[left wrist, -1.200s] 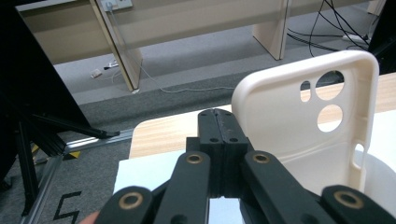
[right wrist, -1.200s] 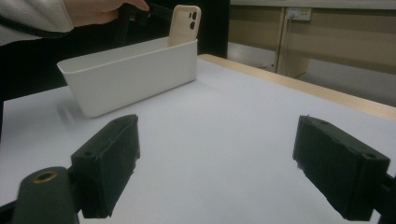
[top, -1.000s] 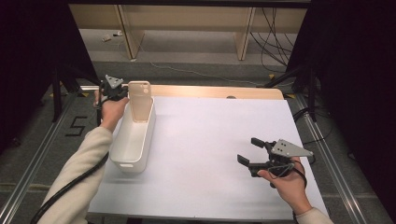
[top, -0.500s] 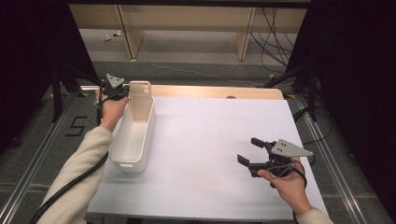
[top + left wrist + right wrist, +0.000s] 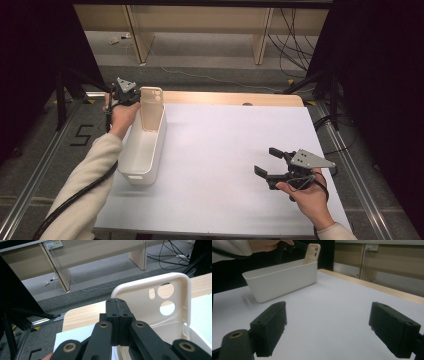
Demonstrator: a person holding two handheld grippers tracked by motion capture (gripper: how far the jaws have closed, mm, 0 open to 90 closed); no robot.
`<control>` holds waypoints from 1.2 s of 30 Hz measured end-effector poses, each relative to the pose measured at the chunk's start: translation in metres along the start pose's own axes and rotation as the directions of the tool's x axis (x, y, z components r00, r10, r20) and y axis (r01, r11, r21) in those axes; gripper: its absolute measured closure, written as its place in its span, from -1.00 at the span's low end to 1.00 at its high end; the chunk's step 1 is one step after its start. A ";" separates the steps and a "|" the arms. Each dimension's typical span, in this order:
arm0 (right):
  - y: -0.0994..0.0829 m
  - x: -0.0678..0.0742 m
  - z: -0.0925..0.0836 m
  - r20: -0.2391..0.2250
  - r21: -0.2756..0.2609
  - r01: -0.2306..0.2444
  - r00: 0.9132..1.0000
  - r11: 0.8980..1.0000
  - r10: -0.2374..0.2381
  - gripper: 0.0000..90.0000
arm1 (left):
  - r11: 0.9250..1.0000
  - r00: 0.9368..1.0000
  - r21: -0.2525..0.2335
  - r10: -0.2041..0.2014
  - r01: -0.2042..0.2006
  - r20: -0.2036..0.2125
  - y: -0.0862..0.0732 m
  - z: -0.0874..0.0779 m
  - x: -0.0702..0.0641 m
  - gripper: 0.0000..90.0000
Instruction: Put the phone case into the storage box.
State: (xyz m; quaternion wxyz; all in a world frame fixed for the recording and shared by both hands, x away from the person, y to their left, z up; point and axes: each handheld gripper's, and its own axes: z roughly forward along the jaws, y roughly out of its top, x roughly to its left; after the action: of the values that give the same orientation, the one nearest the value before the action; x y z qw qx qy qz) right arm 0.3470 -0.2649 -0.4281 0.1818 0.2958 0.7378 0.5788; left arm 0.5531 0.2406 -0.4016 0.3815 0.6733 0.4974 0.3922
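A cream phone case point(image 5: 151, 107) stands upright at the far end of a white oblong bin point(image 5: 129, 172) on the table's left side. My left gripper point(image 5: 131, 96) is at the case's upper left edge with its jaws shut. In the left gripper view the pads point(image 5: 119, 310) meet right over the left rim of the phone case point(image 5: 147, 305), pinching it. My right gripper point(image 5: 267, 161) rests low over the white table at the near right, open, with nothing between its pads point(image 5: 270, 327). From there the bin point(image 5: 284, 280) and the phone case point(image 5: 312, 253) show far off.
A white sheet point(image 5: 225, 150) covers the table, and a strip of bare wood point(image 5: 230, 98) runs along the far edge. Beyond it are wooden furniture legs point(image 5: 262, 35) and loose cables point(image 5: 295, 30) on the floor. Dark stands flank both sides.
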 end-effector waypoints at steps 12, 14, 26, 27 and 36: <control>0.000 0.000 0.001 -0.005 0.001 -0.003 1.000 1.000 0.003 -0.65 | 0.999 0.999 -0.031 -0.015 0.017 0.052 0.000 -0.016 -0.002 0.67; 0.000 0.000 0.000 -0.003 0.004 -0.001 1.000 1.000 0.001 -0.65 | 0.999 0.997 -0.026 -0.025 0.027 0.069 0.000 -0.019 -0.003 0.49; 0.000 0.000 0.001 0.002 0.003 -0.001 1.000 1.000 0.001 -0.65 | 0.999 0.986 -0.047 -0.006 0.014 0.165 0.001 -0.047 -0.016 -0.33; 0.000 0.001 0.001 0.000 0.003 -0.002 1.000 1.000 0.002 -0.65 | 0.999 0.985 -0.047 0.000 0.008 0.173 0.001 -0.049 -0.017 -0.38; 0.001 0.001 0.000 -0.008 0.008 -0.003 1.000 1.000 0.003 -0.65 | 0.998 0.972 -0.059 0.006 0.008 0.234 -0.003 -0.069 -0.022 -0.63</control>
State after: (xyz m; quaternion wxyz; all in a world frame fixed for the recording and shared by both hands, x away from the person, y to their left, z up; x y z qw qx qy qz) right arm 0.3469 -0.2639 -0.4275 0.1769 0.2955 0.7405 0.5771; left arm 0.4851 0.2281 -0.3799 0.4574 0.7031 0.4373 0.3245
